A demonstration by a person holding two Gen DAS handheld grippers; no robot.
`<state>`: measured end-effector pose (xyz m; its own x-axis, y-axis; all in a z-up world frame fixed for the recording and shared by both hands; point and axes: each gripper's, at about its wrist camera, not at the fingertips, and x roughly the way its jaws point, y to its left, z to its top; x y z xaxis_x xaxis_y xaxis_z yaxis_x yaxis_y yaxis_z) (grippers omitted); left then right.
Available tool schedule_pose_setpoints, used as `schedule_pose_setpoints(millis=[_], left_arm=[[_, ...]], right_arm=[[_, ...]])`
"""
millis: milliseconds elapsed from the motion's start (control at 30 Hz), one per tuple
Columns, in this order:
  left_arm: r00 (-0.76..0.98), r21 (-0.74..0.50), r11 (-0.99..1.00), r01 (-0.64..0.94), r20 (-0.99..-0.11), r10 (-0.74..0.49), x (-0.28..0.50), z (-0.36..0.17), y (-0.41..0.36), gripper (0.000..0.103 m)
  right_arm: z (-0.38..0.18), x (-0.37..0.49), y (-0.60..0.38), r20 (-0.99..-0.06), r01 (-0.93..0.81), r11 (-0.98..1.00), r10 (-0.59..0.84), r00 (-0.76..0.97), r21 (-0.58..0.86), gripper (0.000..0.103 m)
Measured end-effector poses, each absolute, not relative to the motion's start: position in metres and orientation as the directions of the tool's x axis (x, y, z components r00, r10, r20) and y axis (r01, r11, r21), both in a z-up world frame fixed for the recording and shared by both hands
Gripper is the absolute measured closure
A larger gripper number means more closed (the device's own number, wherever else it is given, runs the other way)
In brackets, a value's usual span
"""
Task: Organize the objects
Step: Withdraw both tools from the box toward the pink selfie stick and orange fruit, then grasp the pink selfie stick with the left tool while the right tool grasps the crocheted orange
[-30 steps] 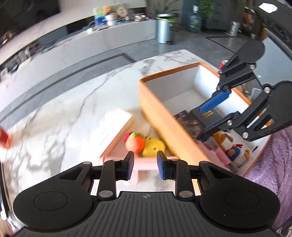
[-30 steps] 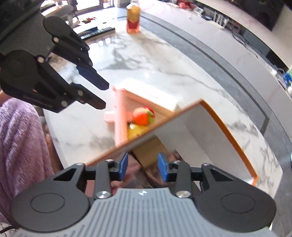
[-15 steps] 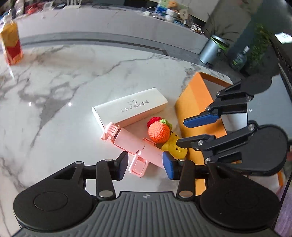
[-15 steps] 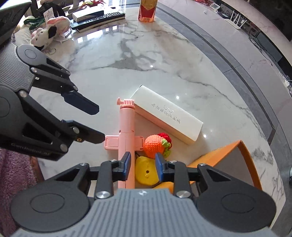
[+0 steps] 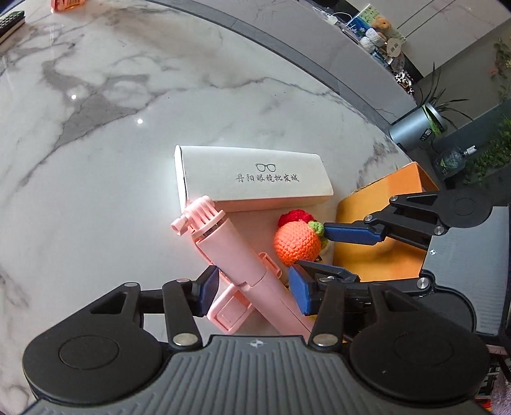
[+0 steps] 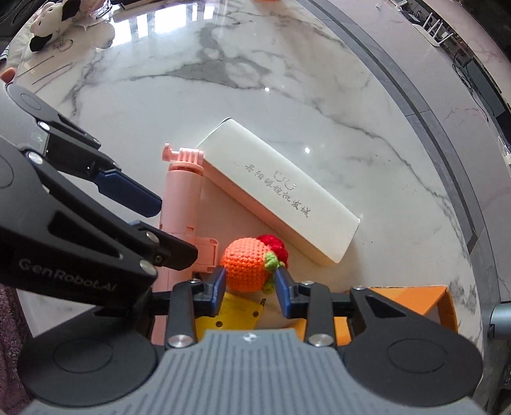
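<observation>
A pink selfie stick [image 5: 236, 265] lies on the marble table, also in the right wrist view [image 6: 182, 204]. My left gripper [image 5: 254, 292] is open with its jaws on either side of the stick's handle. An orange crocheted fruit [image 6: 247, 268] sits beside a red crocheted piece [image 6: 274, 244]. My right gripper [image 6: 250, 285] is open, with its jaws around the orange fruit [image 5: 297, 242]. A white glasses case [image 5: 255, 178] lies behind them, seen too in the right wrist view [image 6: 281, 194]. A yellow toy [image 6: 230, 314] lies under the right gripper.
An orange storage box [image 5: 380, 230] stands at the right, its corner showing in the right wrist view [image 6: 424, 303]. A plush cow [image 6: 54, 19] and a red carton [image 5: 65, 3] sit at the table's far side. A grey bin [image 5: 412, 127] stands on the floor beyond.
Both grippers have moved down and closer to the objects. The left jaws now straddle the pink stick, and the right jaws have opened around the orange fruit.
</observation>
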<state>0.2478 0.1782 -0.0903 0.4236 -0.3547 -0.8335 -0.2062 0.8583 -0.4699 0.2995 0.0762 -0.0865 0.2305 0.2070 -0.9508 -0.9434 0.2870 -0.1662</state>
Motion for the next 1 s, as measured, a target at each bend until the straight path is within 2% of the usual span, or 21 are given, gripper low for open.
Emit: schedule_pose_setpoints(millis=[167, 400, 533, 667, 1000], left_arm=[[0.406, -0.479, 0.838, -0.261, -0.842, -0.355, 0.255, -0.099, 0.182, 0.047], [0.403, -0.496, 0.819, -0.289, -0.839, -0.365, 0.255, -0.104, 0.187, 0.057], [0.383, -0.467, 0.845, -0.26, -0.853, -0.354, 0.251, -0.096, 0.191, 0.064], [0.366, -0.423, 0.879, -0.22, -0.871, -0.328, 0.248, -0.091, 0.197, 0.068], [0.394, -0.418, 0.89, -0.181, -0.86, -0.324, 0.23, -0.078, 0.202, 0.071]], right_arm=[[-0.092, 0.306, 0.078, -0.949, -0.946, 0.296, 0.237, 0.209, -0.134, 0.062], [-0.094, 0.311, 0.08, -0.948, -0.942, 0.321, 0.256, 0.191, -0.103, 0.058], [-0.092, 0.306, 0.084, -0.944, -0.95, 0.28, 0.249, 0.215, -0.142, 0.049], [-0.098, 0.307, 0.093, -0.955, -0.947, 0.282, 0.203, 0.214, -0.152, 0.052], [-0.073, 0.292, 0.081, -0.941, -0.936, 0.331, 0.264, 0.213, -0.119, 0.057]])
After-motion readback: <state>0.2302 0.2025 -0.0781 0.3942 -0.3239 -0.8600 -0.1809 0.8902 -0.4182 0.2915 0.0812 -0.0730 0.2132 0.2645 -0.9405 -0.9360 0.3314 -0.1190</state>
